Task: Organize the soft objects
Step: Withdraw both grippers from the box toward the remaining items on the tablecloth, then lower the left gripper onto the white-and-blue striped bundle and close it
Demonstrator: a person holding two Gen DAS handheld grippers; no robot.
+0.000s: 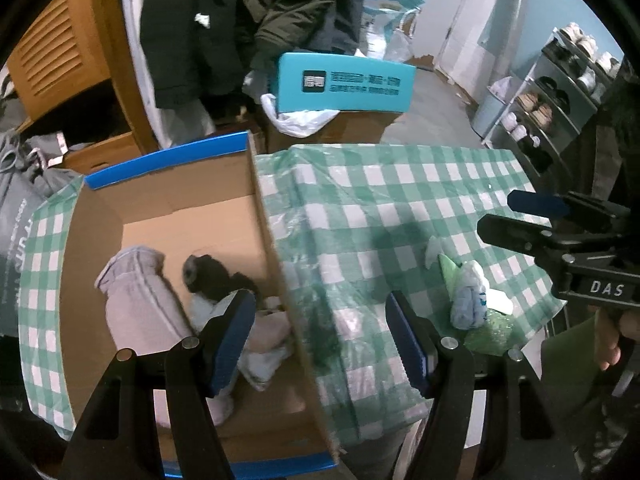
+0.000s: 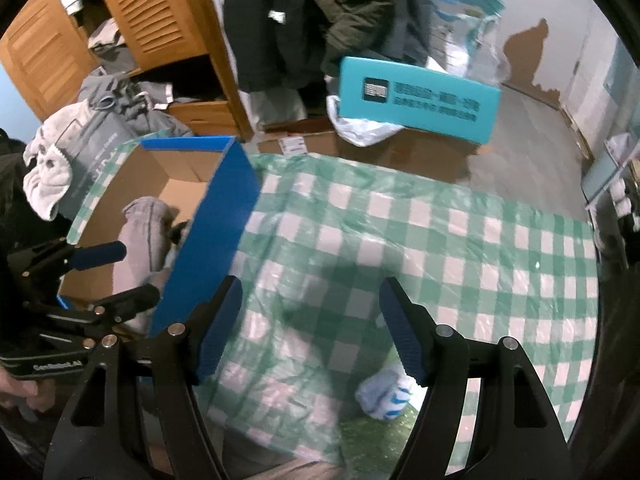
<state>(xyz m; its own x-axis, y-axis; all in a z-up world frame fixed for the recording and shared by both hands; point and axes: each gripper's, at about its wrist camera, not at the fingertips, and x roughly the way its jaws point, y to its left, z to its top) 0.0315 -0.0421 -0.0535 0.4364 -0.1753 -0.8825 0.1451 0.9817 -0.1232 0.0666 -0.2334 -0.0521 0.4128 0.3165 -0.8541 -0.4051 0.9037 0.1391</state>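
Note:
A blue-edged cardboard box [image 1: 264, 216] sits on the left of a green checked tablecloth [image 1: 380, 200]. Inside lie a grey rolled cloth [image 1: 136, 296], a black soft item [image 1: 212, 276] and pale socks [image 1: 264, 344]. My left gripper [image 1: 320, 340] is open and empty over the box's right wall. A light blue and white sock bundle [image 1: 468, 296] lies on the cloth at the right, next to a green packet [image 1: 450, 270]. My right gripper [image 2: 310, 328] is open and empty above the cloth, the bundle [image 2: 384, 394] just below its right finger. The box [image 2: 216, 216] is to its left.
A teal box [image 1: 344, 84] and a white plastic bag [image 1: 300, 118] sit beyond the table. Dark coats [image 1: 248, 20] hang behind, beside a wooden cabinet [image 1: 60, 60]. A shoe rack [image 1: 552, 96] stands far right. Grey bags and a towel [image 2: 52, 168] are piled left of the box.

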